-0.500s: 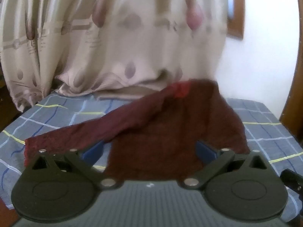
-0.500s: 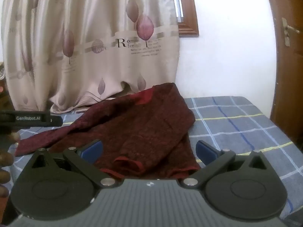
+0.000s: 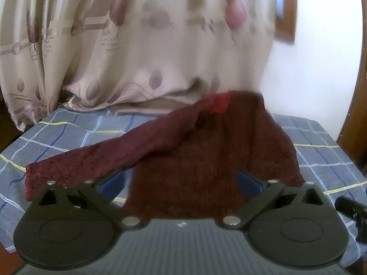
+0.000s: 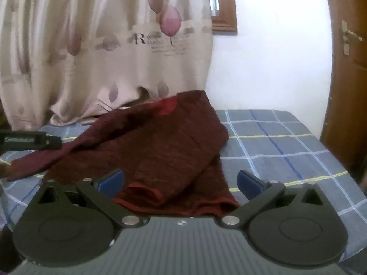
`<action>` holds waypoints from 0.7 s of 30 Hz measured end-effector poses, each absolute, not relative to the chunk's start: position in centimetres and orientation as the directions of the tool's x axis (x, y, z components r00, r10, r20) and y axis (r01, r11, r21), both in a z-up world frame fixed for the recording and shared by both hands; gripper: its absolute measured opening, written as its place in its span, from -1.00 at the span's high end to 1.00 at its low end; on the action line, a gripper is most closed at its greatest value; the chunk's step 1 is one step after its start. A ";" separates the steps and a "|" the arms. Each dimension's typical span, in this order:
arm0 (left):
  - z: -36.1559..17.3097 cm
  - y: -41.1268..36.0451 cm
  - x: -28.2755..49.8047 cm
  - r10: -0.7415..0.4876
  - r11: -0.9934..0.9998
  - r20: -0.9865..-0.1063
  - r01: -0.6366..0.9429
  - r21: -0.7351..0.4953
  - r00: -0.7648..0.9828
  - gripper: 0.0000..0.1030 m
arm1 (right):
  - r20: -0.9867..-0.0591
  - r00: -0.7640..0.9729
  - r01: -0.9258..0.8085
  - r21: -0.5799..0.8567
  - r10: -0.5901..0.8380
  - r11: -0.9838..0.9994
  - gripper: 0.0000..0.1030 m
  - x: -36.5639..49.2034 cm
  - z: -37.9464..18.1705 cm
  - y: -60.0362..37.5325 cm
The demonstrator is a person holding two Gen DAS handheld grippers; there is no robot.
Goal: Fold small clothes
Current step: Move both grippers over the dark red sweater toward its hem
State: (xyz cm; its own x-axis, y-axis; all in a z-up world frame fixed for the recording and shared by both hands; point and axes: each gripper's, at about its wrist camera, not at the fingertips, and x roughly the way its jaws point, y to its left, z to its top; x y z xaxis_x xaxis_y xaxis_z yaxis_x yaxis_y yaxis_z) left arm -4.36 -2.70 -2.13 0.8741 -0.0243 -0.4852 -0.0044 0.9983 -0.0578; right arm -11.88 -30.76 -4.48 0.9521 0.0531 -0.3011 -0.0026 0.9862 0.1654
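A dark red knitted sweater (image 3: 206, 151) lies on the blue checked bedsheet (image 3: 68, 135). One long sleeve (image 3: 96, 160) stretches out to the left. In the right wrist view the sweater's (image 4: 165, 146) right side is folded over its body, and its red-edged hem (image 4: 160, 197) lies nearest the camera. My left gripper (image 3: 180, 183) hovers open just short of the hem, nothing between its blue pads (image 3: 112, 183). My right gripper (image 4: 181, 181) is open too, at the hem's right part, with its pads (image 4: 248, 181) apart and clear of the cloth.
A beige curtain (image 4: 103, 57) with a leaf print hangs behind the bed and drapes onto its far edge. To the right are a white wall and a brown door (image 4: 348, 91). The left gripper's body (image 4: 29, 139) shows at the left over the sleeve. Bare sheet (image 4: 286, 151) lies right of the sweater.
Both views have shifted only slightly. The sweater lies as before and both grippers stay open.
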 end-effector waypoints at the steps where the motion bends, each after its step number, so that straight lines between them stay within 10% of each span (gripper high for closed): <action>1: -1.7 -3.0 -3.6 -0.015 0.998 -0.503 -0.015 -0.055 0.864 -1.00 | -0.303 0.952 0.011 0.159 0.038 0.987 -1.00 -11.8 -4.5 -30.7; 21: -1.6 -3.2 -2.3 -0.032 0.997 -0.565 -0.013 -0.075 0.825 -1.00 | -0.416 0.909 0.045 0.125 0.011 0.991 -1.00 -8.2 -5.5 -30.6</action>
